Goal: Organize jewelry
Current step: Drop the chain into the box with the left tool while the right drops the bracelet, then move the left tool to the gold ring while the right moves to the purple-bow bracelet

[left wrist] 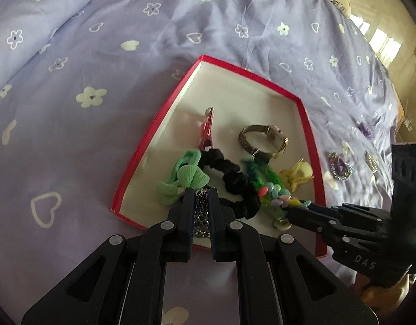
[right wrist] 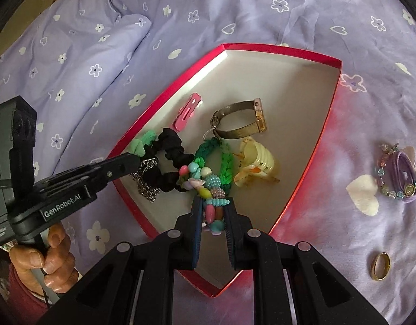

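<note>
One lilac flowered bedsheet (left wrist: 126, 135) under red box (left wrist: 262, 77)

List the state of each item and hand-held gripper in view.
Left hand-held gripper: shut on silver chain.
Right hand-held gripper: shut on colourful bead bracelet.
Red box: open, lidless.
Watch: in box, strap closed.
Yellow claw clip: in box, on its side.
Gold ring: outside, on the bedsheet.

Lilac bedsheet (left wrist: 153, 40) printed with white flowers and hearts, box (right wrist: 310, 54) edged in red and lined in cream, scrunchie (right wrist: 172, 146) seen in black, hair tie (left wrist: 186, 173) in pale green, clip (right wrist: 187, 112) in pink, ring (right wrist: 380, 265) in gold, tools moulded in black
</note>
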`<state>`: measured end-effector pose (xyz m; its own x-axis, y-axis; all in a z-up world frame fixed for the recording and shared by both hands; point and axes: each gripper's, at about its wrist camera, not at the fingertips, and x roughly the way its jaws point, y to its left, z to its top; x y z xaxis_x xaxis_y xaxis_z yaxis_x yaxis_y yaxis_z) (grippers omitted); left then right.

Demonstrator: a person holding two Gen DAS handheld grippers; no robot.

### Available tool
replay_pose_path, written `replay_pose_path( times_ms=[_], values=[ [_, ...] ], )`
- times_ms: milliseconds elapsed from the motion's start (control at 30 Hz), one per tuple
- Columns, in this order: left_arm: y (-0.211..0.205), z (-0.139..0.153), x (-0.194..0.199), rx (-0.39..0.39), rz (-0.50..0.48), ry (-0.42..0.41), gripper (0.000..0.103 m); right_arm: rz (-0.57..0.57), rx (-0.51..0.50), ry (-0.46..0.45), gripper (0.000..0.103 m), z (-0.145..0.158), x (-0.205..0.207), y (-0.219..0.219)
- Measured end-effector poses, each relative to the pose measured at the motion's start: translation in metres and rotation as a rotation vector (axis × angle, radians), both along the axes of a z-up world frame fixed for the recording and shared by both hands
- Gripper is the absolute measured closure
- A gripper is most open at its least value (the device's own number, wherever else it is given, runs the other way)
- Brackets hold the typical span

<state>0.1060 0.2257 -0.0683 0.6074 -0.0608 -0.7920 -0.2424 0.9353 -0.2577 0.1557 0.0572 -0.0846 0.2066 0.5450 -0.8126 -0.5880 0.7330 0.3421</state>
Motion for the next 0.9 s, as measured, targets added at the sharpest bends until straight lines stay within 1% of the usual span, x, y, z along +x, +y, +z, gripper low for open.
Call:
replay_pose_path(
  times_ms=[167, 267, 367, 400, 433, 467, 500, 533, 700, 767, 833, 900],
  values=[
    [-0.003, -0.005, 0.0, 0.013, -0.002, 0.014, 0.095, 0.003, -0.009, -0.001, 0.087, -0.002, 0.0, 0.003],
    [-0.004, -0.005, -0.001, 0.019, -0.003, 0.017, 0.095, 0.007, -0.004, 0.002, 0.084, -0.001, 0.0, 0.004],
    [-0.004, -0.003, -0.002, 0.017, -0.002, 0.017, 0.093, 0.005, 0.004, 0.005, 0.084, 0.0, -0.001, 0.003],
    [-0.004, -0.002, -0.002, 0.016, 0.0, 0.018, 0.091, 0.004, 0.007, 0.008, 0.083, 0.0, 0.0, 0.003],
    [-0.004, -0.001, -0.002, 0.018, 0.002, 0.019, 0.085, 0.002, 0.012, 0.011, 0.081, 0.0, 0.0, 0.002],
    [-0.003, 0.0, -0.002, 0.023, 0.008, 0.02, 0.076, -0.002, 0.014, 0.013, 0.078, 0.0, 0.0, 0.001],
    [-0.004, 0.0, -0.003, 0.028, 0.012, 0.019, 0.071, -0.006, 0.021, 0.014, 0.068, 0.001, 0.0, -0.001],
    [-0.004, 0.002, -0.004, 0.033, 0.014, 0.015, 0.069, -0.004, 0.038, 0.014, 0.067, 0.003, -0.001, -0.003],
    [-0.006, 0.006, -0.008, 0.035, 0.012, 0.014, 0.067, -0.017, 0.059, 0.004, 0.065, 0.011, -0.004, -0.012],
    [-0.008, 0.009, -0.01, 0.041, 0.012, 0.013, 0.06, -0.03, 0.071, 0.0, 0.065, 0.015, -0.004, -0.02],
    [-0.01, 0.012, -0.013, 0.043, 0.013, 0.006, 0.055, -0.05, 0.085, -0.006, 0.064, 0.02, -0.005, -0.03],
    [-0.012, 0.015, -0.015, 0.042, 0.013, 0.001, 0.054, -0.071, 0.098, -0.013, 0.061, 0.024, -0.006, -0.042]
  ],
)
